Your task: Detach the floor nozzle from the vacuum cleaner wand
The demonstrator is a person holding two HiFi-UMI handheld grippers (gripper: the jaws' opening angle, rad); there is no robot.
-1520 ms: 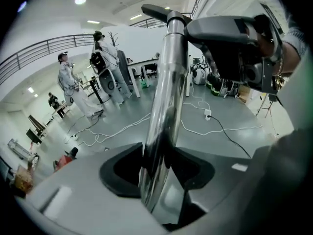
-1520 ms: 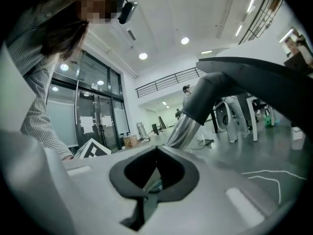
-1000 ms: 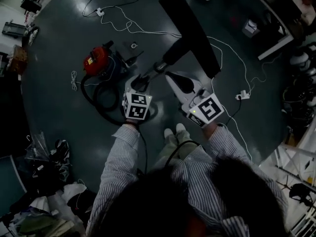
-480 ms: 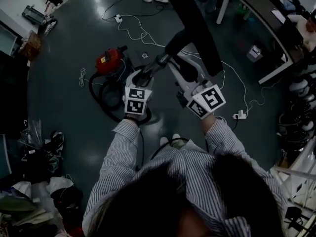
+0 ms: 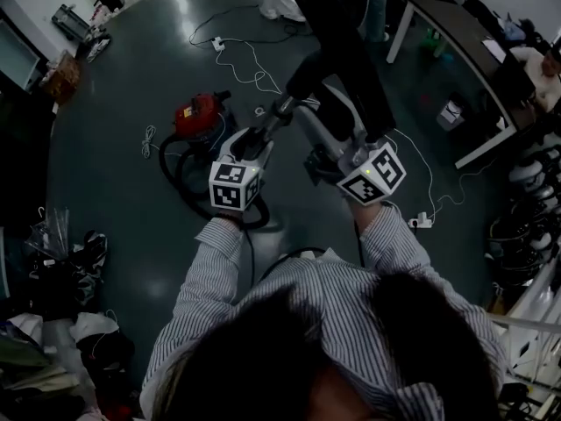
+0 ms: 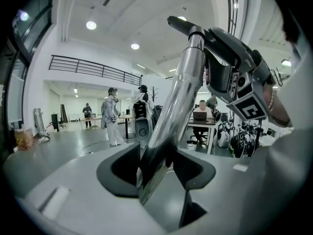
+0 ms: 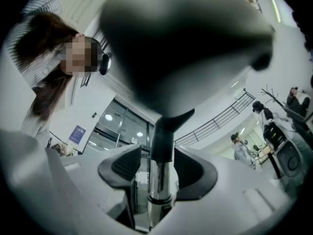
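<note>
Both forearms, in striped sleeves, reach forward from the body, elbows bent, with the two grippers side by side and near each other. The left gripper [image 5: 254, 140] points roughly level across the room, marker cube toward the person. Its jaws are opening, with the chrome wand [image 5: 276, 112] between them and the pads against its sides; the tube slants up and away from this gripper. The right gripper [image 5: 323, 103] is tipped upward, so its view takes in the ceiling side of the hall and the person's own head. Its jaws are opening too. They straddle the joint where the wand meets the black neck of the floor nozzle [image 5: 337, 42], and a gap shows on at least one side, so nothing is pinched there. The floor nozzle is on the end of the wand, up in the air above both grippers and well clear of the floor [image 5: 123, 191]. It reads as a long dark bar in the head view. The red vacuum cleaner [image 5: 195, 117] stands on the floor beyond the left gripper. Its black hose [image 5: 175, 181] loops beside it, toward the person.
</note>
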